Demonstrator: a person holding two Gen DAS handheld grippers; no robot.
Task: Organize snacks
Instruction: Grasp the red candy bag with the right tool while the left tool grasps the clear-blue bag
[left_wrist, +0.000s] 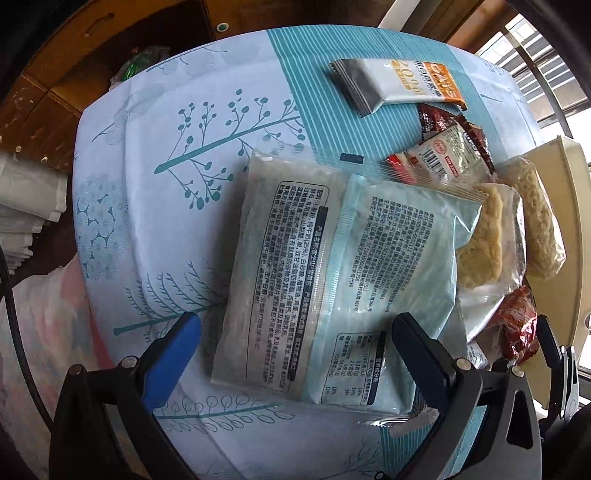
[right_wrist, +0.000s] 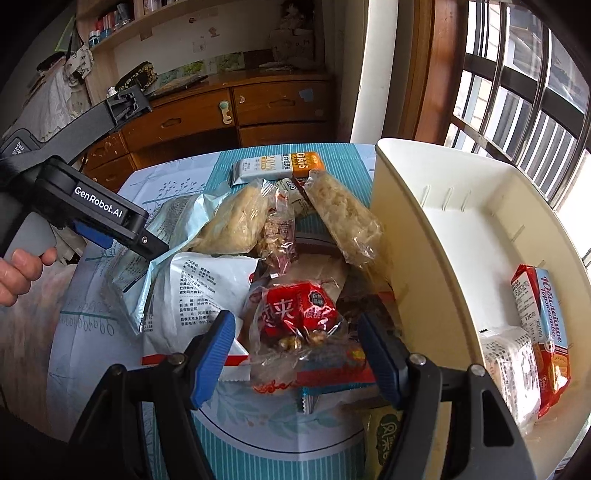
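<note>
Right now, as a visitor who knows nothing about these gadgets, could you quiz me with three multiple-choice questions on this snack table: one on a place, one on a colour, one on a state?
1. Where does the orange-and-blue packet lie?
A. on the tablecloth
B. inside the cream bin
C. on the wooden dresser

2. What colour is the packet between the right tool's fingers?
A. red
B. green
C. purple

3. How does the left tool stand over the pale blue packets?
A. shut
B. open
C. out of sight

Answers: 1 B, it rests against the bin's inner wall; 2 A, red wrapper with white characters; 3 B, its fingers straddle the packets without pressing.
</note>
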